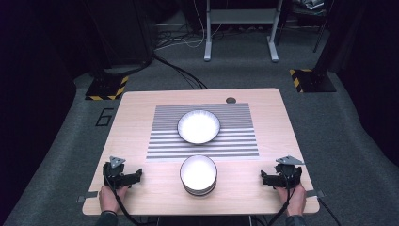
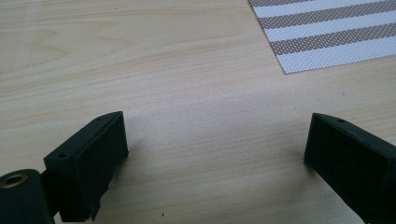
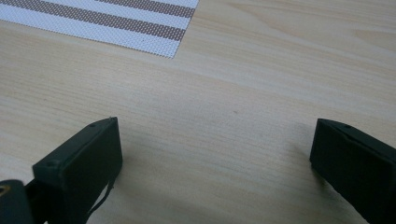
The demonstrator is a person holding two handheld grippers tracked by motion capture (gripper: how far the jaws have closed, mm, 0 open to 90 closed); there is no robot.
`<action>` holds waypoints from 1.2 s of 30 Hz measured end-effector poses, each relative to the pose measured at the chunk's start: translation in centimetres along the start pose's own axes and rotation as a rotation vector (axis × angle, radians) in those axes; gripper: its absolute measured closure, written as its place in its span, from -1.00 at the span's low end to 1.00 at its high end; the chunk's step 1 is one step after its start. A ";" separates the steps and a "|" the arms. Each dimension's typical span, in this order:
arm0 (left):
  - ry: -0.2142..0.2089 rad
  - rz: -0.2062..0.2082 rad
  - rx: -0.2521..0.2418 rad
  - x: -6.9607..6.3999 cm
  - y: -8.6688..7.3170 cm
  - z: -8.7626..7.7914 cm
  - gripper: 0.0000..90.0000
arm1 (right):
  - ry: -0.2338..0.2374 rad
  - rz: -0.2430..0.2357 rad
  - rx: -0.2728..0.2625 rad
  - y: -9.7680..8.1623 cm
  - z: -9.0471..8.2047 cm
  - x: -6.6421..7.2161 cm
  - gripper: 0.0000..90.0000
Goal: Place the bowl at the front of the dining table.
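Observation:
A white plate with a dark rim (image 1: 198, 126) lies on a striped placemat (image 1: 235, 139) in the middle of the wooden table (image 1: 136, 106). In front of the mat stands a white bowl (image 1: 198, 174), stacked on what looks like other bowls. My left gripper (image 1: 134, 175) rests at the table's near left corner, held by a hand. My right gripper (image 1: 266, 178) rests at the near right corner. Both are open with only bare wood between their jaws, as the left gripper (image 2: 215, 149) and right gripper (image 3: 215, 154) views show. A corner of the mat (image 2: 336, 35) (image 3: 116, 23) appears in each gripper view.
A small round grommet (image 1: 230, 100) sits at the table's far edge. Beyond the table are grey carpet, cables (image 1: 183, 75), a white desk frame (image 1: 240, 28) and two yellow-and-black striped stand bases (image 1: 107, 88).

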State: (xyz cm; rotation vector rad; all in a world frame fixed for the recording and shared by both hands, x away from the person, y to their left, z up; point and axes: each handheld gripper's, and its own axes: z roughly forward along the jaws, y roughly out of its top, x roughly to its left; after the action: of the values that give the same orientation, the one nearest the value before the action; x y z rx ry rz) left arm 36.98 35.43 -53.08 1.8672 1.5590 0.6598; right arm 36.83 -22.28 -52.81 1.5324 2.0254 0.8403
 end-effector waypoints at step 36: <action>-0.155 0.032 -0.042 -4.9 3.7 -4.4 -0.92 | 0.158 -0.118 -0.054 5.9 -4.9 7.2 -0.87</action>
State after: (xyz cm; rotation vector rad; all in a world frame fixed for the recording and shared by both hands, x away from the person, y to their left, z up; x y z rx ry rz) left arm 35.50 30.79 -47.33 1.8691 1.4085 0.5442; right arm 35.54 -15.18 -45.20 1.3407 2.1620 0.9874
